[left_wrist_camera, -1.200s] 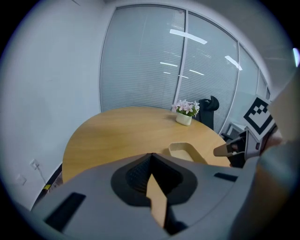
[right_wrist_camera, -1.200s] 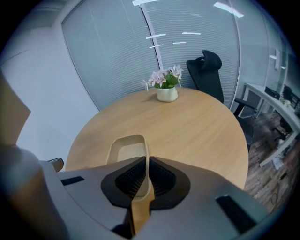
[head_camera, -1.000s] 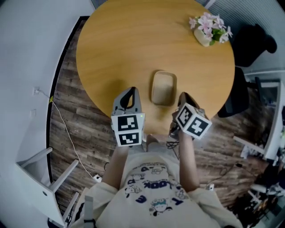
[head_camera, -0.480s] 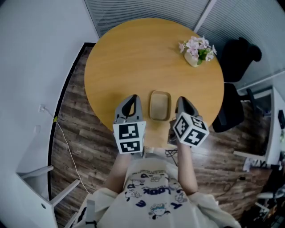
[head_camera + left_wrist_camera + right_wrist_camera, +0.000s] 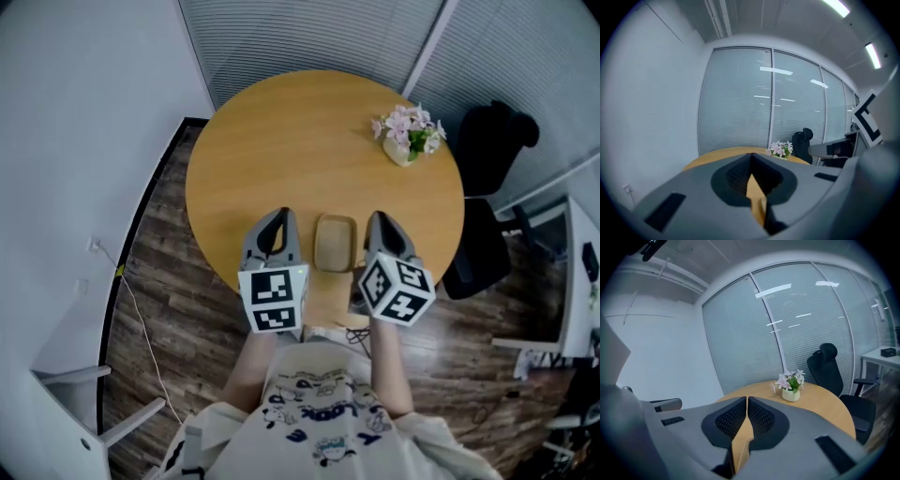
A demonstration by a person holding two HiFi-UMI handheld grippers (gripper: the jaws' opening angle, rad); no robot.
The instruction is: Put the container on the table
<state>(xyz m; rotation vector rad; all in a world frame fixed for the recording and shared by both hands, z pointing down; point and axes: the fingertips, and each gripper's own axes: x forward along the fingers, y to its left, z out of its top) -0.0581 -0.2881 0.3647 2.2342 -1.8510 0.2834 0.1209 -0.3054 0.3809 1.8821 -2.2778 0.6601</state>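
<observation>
A shallow tan container (image 5: pixel 335 243) rests on the round wooden table (image 5: pixel 300 141) close to its near edge. My left gripper (image 5: pixel 279 221) hangs just left of it and my right gripper (image 5: pixel 378 223) just right of it, neither touching it. In the left gripper view the left gripper (image 5: pixel 751 157) has its jaws closed tip to tip with nothing between them. The right gripper (image 5: pixel 746 400) in the right gripper view is likewise shut and empty. The container is hidden from both gripper views.
A small pot of pink flowers (image 5: pixel 407 133) stands at the table's far right, also visible as the flower pot (image 5: pixel 790 386). A black office chair (image 5: pixel 487 169) sits right of the table, a white desk (image 5: pixel 574 281) beyond it. Glass walls with blinds lie behind.
The head camera has pulled back and up, so the table looks smaller and farther. Both grippers have moved to flank the container more evenly. The container has stayed in place.
</observation>
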